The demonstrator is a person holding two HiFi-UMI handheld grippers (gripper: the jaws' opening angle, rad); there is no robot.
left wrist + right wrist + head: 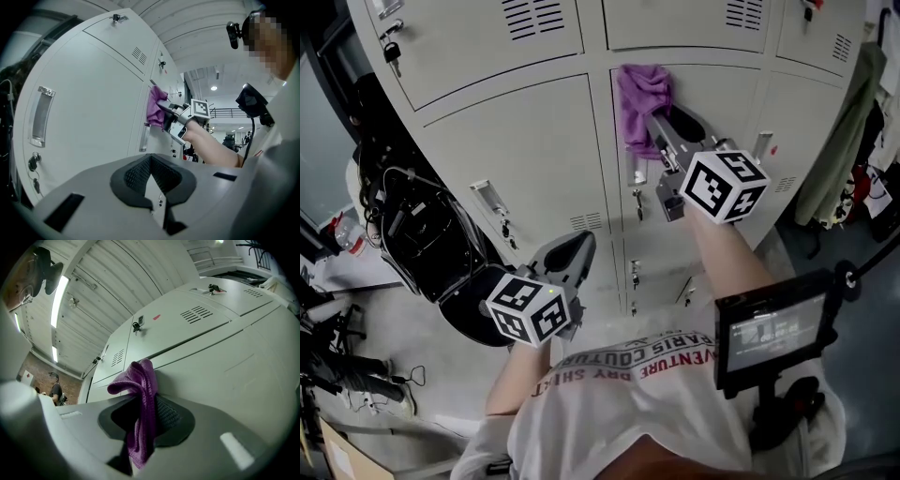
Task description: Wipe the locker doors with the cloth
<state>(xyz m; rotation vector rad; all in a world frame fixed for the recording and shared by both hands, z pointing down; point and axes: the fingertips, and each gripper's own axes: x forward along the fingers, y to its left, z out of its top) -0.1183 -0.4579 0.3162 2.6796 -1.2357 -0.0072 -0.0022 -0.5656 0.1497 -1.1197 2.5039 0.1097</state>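
Jaws of right gripper (660,129) clamping purple cloth (639,94)

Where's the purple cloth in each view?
Head view: cloth top centre, on a locker door.
Left gripper view: cloth mid-frame, just left of centre.
Right gripper view: cloth lower centre, between the jaws.
Shared landmark: the right gripper, shut on it in all three.

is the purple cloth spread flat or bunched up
Bunched up: the purple cloth hangs in crumpled folds, pinched in the fingers of the right gripper, held up to the locker door.
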